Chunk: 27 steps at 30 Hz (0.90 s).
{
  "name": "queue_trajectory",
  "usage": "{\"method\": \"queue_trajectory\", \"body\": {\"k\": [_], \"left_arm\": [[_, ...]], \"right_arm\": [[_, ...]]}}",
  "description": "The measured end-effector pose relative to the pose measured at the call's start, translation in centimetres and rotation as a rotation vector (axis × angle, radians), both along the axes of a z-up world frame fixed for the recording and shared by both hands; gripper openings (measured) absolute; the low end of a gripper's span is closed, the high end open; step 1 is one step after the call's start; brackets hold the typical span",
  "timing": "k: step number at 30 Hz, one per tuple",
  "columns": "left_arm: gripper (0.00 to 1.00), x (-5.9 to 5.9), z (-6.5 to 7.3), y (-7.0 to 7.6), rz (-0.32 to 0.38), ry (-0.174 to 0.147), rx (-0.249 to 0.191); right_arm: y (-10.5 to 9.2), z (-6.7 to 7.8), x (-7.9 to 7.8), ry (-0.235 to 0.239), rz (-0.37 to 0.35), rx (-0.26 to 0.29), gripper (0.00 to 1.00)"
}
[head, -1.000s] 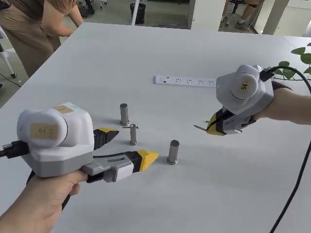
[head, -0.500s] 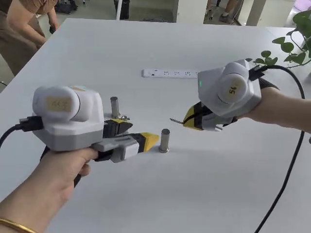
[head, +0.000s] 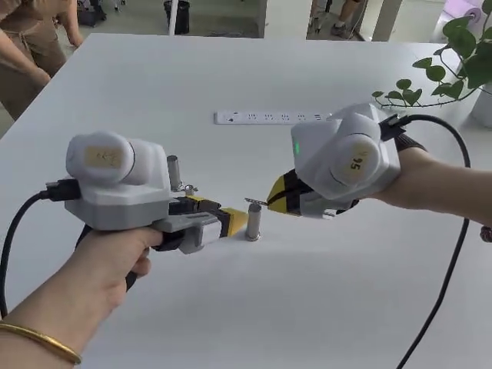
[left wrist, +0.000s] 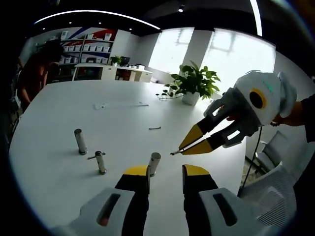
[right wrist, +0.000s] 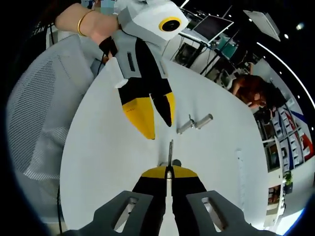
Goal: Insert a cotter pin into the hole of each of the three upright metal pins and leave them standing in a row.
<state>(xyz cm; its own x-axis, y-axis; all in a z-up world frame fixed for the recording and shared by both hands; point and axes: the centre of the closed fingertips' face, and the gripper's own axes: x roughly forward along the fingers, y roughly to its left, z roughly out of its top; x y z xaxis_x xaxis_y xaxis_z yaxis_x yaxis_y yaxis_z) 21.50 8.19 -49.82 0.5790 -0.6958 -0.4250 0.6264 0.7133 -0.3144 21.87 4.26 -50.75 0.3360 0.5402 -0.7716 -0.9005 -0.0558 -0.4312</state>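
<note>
Three upright metal pins stand in a row. The nearest pin (head: 253, 223) (left wrist: 154, 163) is bare. The middle pin (left wrist: 100, 162) carries a cotter pin through its top, and the far pin (head: 174, 171) (left wrist: 80, 141) is bare. My left gripper (head: 227, 216) (left wrist: 166, 172) is open, its jaws just short of the nearest pin. My right gripper (head: 273, 201) (right wrist: 167, 173) is shut on a cotter pin (right wrist: 170, 150) (left wrist: 175, 153), whose free end points at the top of the nearest pin, a little apart from it.
A white power strip (head: 273, 118) lies further back on the white table (head: 323, 307). A potted plant (head: 461, 61) stands at the far right corner. A person (head: 31, 46) stands by the table's far left edge. A cable (head: 453, 254) trails from my right gripper.
Both grippers have closed in on the nearest pin: the left from the left, the right with its cotter pin from the right. The head camera has shifted as well.
</note>
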Motion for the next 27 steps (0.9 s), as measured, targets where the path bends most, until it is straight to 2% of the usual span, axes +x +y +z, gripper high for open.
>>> {"method": "queue_trajectory", "body": {"k": [5, 8, 13, 23, 27], "left_arm": [[0.19, 0.0, 0.2, -0.3, 0.001, 0.018, -0.035], [0.17, -0.2, 0.1, -0.4, -0.001, 0.031, -0.045], [0.14, -0.5, 0.0, -0.7, -0.004, 0.053, -0.065], [0.11, -0.7, 0.1, -1.3, -0.008, 0.079, -0.122], [0.10, -0.6, 0.4, -1.4, -0.001, 0.097, -0.165]], "right_arm": [[0.5, 0.0, -0.4, -0.014, 0.028, -0.008, 0.00], [0.6, -0.1, -0.4, -0.038, 0.045, -0.022, 0.00], [0.9, -0.1, -0.7, -0.041, 0.057, -0.018, 0.00], [1.4, 0.1, -1.3, -0.050, 0.078, -0.011, 0.00], [1.6, 0.1, -1.5, -0.063, 0.093, -0.019, 0.00]]}}
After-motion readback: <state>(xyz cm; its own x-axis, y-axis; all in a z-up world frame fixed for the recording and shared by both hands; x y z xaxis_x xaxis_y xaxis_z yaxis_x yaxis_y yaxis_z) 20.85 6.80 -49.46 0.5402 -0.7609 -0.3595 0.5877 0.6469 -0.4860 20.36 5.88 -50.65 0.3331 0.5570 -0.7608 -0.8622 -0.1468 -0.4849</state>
